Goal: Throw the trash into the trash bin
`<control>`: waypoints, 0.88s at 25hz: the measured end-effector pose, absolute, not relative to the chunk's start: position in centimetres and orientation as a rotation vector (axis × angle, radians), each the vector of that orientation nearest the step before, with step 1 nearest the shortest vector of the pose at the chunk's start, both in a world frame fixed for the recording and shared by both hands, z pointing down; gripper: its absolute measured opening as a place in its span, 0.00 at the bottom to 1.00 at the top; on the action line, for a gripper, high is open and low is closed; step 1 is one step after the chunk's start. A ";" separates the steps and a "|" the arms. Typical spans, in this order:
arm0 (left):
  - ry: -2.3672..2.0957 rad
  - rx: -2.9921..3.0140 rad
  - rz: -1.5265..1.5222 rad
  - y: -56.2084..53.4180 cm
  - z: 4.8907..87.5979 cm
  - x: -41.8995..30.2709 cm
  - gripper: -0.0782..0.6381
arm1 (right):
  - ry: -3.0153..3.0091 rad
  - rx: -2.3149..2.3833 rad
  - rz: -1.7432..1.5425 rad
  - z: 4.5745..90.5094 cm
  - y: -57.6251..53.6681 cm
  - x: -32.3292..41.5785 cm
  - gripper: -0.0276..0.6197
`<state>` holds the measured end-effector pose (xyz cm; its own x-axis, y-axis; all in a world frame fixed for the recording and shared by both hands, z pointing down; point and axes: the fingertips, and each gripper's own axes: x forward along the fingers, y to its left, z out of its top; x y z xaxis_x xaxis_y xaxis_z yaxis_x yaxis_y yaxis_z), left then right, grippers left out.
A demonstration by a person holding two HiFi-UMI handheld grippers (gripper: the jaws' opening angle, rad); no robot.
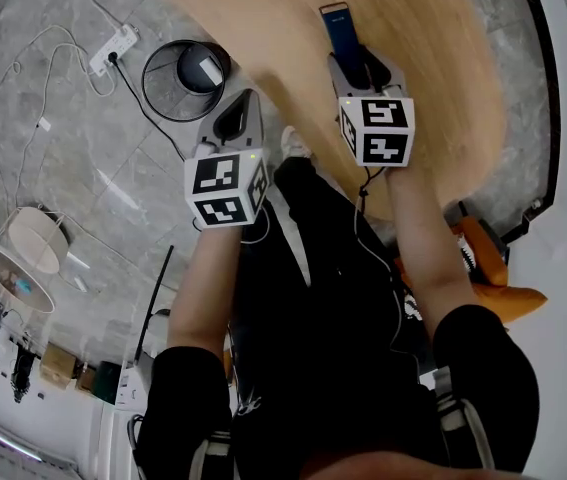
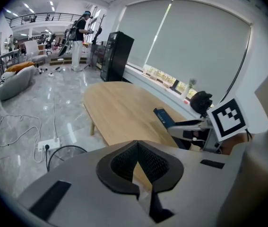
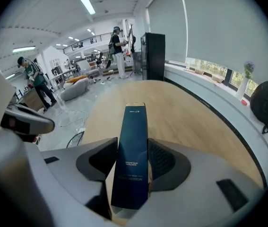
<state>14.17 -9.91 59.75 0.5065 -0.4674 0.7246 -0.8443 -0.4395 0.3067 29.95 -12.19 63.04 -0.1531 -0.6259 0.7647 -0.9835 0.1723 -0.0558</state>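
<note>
Head view: a dark blue box (image 1: 340, 28) is gripped between the jaws of the right gripper (image 1: 355, 63) above the wooden table (image 1: 443, 98). The left gripper (image 1: 238, 113), closed and empty, is held beside it at the table's edge. The trash bin (image 1: 185, 78) stands on the floor left of both grippers. Held only near its lower end, the long box could pivot loose or be knocked against the left gripper in crossing. Open floor is seen around the bin, apart from a power strip (image 1: 115, 50).
</note>
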 end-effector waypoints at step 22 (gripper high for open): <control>-1.241 1.924 0.652 -11.3 62.4 -0.3 0.13 | -2.082 1.197 0.827 63.0 -12.0 8.8 0.36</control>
